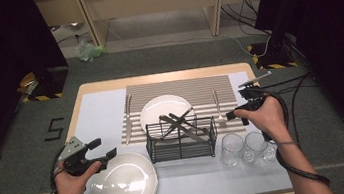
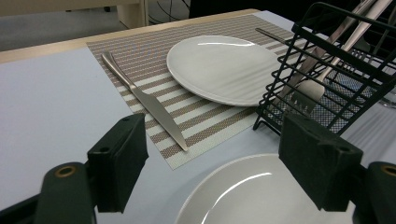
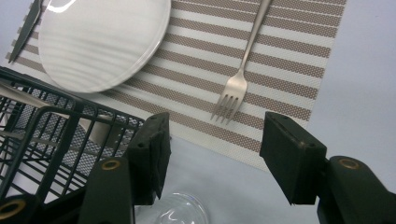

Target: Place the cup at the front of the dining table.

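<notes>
A striped placemat carries a white plate, with a knife to its left and a fork to its right. My right gripper hovers just right of the fork's tines, open and empty. In the right gripper view the fork lies flat on the mat ahead of the jaws of that gripper. My left gripper is open over the rim of the stacked plates. In the left gripper view its gripper faces the knife and the plate.
A black wire basket with several pieces of cutlery stands in front of the plate. Two clear glasses stand to its right, under my right wrist. The pale blue table cover shows at the left.
</notes>
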`<act>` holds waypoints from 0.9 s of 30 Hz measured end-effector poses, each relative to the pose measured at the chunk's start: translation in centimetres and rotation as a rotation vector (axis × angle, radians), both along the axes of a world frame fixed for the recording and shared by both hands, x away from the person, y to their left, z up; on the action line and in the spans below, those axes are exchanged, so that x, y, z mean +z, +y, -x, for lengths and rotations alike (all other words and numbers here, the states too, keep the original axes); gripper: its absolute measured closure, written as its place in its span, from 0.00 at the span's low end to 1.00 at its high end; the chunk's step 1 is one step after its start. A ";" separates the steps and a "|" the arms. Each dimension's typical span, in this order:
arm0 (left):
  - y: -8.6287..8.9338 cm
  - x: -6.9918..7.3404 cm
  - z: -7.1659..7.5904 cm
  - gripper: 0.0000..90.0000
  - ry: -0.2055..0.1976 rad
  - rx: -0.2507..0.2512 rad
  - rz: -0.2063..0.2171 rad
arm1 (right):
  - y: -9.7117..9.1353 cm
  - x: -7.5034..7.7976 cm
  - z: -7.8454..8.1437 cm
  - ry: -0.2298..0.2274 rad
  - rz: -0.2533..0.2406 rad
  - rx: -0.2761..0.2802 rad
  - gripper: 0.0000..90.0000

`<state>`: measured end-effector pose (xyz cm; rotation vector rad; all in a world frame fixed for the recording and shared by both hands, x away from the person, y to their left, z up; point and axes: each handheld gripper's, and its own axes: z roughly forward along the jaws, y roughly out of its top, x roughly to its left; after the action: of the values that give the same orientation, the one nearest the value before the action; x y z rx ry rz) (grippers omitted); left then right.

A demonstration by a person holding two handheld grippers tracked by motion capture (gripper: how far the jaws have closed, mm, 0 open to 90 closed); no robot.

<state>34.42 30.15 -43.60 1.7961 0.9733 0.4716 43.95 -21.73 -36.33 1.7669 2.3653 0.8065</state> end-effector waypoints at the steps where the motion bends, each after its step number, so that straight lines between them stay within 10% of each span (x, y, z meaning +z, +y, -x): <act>1: -0.1 0.0 0.0 0.26 0.000 0.000 0.000 | 0.1 0.0 0.1 0.001 -0.002 0.003 0.48; 27: -0.5 0.4 0.1 0.26 -0.016 -0.021 0.006 | 0.5 0.6 3.8 -0.008 0.003 0.100 0.58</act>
<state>34.29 29.65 -43.21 1.7924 0.9427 0.4690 40.19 -21.20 -35.76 1.6530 2.4657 0.8201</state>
